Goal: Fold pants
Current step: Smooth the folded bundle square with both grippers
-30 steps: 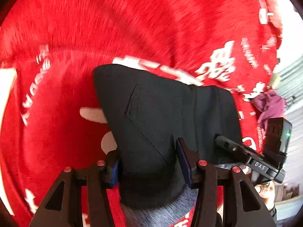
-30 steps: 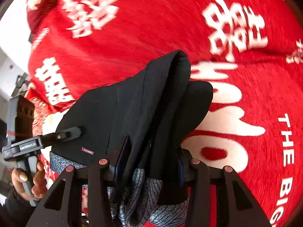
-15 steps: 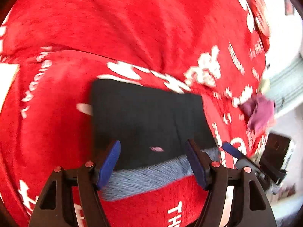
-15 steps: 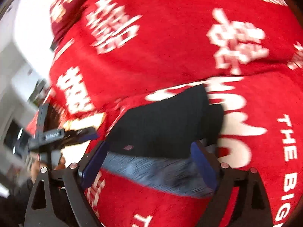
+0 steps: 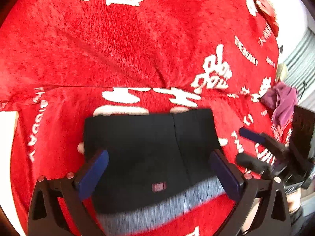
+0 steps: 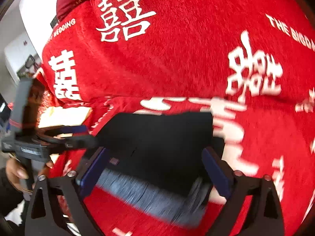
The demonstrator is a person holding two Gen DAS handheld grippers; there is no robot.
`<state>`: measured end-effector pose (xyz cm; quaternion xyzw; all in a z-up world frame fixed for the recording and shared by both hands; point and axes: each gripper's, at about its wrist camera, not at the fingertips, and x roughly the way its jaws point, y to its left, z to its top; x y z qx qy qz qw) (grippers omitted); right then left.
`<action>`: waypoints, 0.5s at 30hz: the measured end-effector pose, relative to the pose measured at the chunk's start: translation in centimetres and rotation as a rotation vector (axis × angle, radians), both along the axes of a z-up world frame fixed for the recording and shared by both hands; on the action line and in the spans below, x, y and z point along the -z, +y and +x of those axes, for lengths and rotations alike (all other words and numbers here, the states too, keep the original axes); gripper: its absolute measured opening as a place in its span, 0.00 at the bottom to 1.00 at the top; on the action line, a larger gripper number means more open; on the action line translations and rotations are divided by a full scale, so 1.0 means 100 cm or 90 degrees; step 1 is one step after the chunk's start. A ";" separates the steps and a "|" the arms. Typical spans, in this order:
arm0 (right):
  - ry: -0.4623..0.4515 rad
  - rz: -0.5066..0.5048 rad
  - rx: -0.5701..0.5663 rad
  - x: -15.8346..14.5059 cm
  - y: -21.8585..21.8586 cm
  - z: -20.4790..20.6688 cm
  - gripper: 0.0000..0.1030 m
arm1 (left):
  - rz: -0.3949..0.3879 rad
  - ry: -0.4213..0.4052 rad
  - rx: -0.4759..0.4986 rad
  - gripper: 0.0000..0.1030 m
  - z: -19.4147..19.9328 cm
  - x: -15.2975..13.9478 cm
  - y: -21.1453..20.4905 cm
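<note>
The black pants (image 5: 149, 149) lie folded into a flat rectangle on the red blanket (image 5: 137, 39), grey waistband (image 5: 167, 206) toward me. My left gripper (image 5: 157, 169) hovers above them, open and empty, blue pads wide apart. The right gripper also shows at the right of the left wrist view (image 5: 250, 147), open. In the right wrist view the pants (image 6: 167, 141) lie below my open right gripper (image 6: 155, 165), grey waistband (image 6: 149, 196) near. The left gripper (image 6: 78, 135) is at the left there, held by a hand.
The red blanket with white characters (image 6: 177, 49) covers the whole surface. A purple cloth (image 5: 281, 102) lies at its right edge. A white patch (image 6: 63, 116) lies at the left edge.
Both grippers let go of the pants, opened wide and pulled back. The pants, held up and bunched a second ago, now lie flat and folded on the blanket.
</note>
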<state>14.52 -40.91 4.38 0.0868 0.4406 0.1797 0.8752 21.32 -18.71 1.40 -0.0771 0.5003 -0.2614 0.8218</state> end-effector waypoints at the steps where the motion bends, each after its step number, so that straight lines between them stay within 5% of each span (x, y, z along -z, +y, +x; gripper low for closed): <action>1: 0.013 0.008 -0.013 0.001 0.003 0.016 0.95 | -0.014 0.034 -0.007 1.00 0.018 0.007 0.000; 8: 0.106 0.156 0.010 0.053 -0.008 0.090 0.95 | -0.009 0.156 -0.040 1.00 0.071 0.073 -0.009; 11: 0.185 0.113 0.063 0.091 -0.016 0.101 0.95 | 0.045 0.123 -0.009 1.00 0.062 0.077 -0.022; 13: 0.171 0.121 0.063 0.090 -0.022 0.095 0.95 | 0.076 0.093 -0.008 1.00 0.053 0.064 -0.024; 15: 0.137 0.153 0.082 0.070 -0.027 0.077 0.96 | 0.055 0.033 -0.006 1.00 0.033 0.041 -0.017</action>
